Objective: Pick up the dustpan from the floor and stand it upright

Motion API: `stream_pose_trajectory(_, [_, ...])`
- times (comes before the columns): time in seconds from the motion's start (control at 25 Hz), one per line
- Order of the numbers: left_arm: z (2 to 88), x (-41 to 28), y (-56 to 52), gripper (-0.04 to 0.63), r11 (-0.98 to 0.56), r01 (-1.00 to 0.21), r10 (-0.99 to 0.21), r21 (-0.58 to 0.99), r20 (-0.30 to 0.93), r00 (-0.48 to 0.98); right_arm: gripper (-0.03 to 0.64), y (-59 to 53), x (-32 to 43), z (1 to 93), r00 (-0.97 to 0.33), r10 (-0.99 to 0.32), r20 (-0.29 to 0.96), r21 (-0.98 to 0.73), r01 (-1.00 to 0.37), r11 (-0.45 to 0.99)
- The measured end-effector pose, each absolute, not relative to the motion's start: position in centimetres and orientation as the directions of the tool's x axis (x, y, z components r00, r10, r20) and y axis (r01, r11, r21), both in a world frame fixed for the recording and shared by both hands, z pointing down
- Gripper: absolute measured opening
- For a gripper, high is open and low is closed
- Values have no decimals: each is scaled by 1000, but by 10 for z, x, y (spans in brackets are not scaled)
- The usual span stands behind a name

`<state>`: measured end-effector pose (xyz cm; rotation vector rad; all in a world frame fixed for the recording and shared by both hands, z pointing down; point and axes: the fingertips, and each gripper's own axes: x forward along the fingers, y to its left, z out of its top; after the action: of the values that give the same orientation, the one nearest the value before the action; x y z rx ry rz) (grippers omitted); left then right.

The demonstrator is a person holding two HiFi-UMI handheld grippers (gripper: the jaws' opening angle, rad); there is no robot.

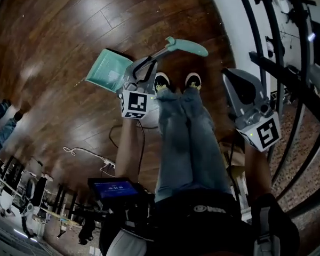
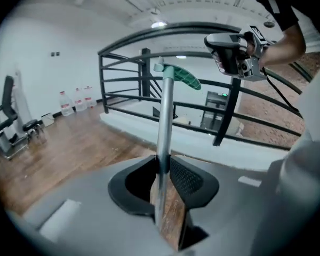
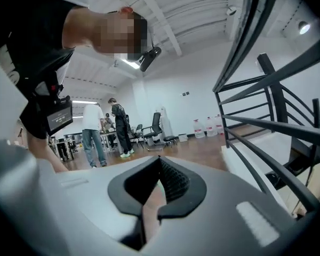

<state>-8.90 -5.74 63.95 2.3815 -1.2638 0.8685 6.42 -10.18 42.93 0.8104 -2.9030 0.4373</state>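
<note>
The dustpan hangs off the wooden floor. Its teal pan (image 1: 108,71) is at the left, and its grey pole (image 1: 159,54) runs up to a teal handle (image 1: 188,47). My left gripper (image 1: 144,67) is shut on the pole. In the left gripper view the pole (image 2: 164,127) stands upright between the pads of my left gripper (image 2: 162,167), with the handle (image 2: 184,78) above. My right gripper (image 1: 229,74) is held apart at the right, away from the dustpan. In its own view the right gripper (image 3: 160,161) has its jaws meeting, with nothing between them.
A black metal railing (image 1: 272,63) curves along the right, close to my right gripper. The person's shoes (image 1: 176,81) stand just beyond the dustpan. A cable with a power strip (image 1: 96,156) lies on the floor. People and office chairs (image 3: 122,127) stand further back.
</note>
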Motion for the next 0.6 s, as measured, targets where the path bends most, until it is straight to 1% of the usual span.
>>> stream_pose_trajectory(0.12, [615,-115,-33,101,-484,-875,-731,5,546,408,2,-89,31,404,-886,-437,152,-263,-463,847])
stream_pose_trajectory(0.24, [601,-142,0,100,-396,-918,-798,23,486,357,2,-66,-5,392,-924,-355,142,-271,-381,884])
stream_pose_trajectory(0.48, [587,-184,55,97,-218,-975,-868,51,445,218,2,-24,-54,384,-970,-200,137,-291,-233,928])
stream_pose_trajectory(0.6, [583,-195,78,95,-183,-982,-876,52,445,187,2,-7,-73,380,-978,-149,144,-296,-186,937])
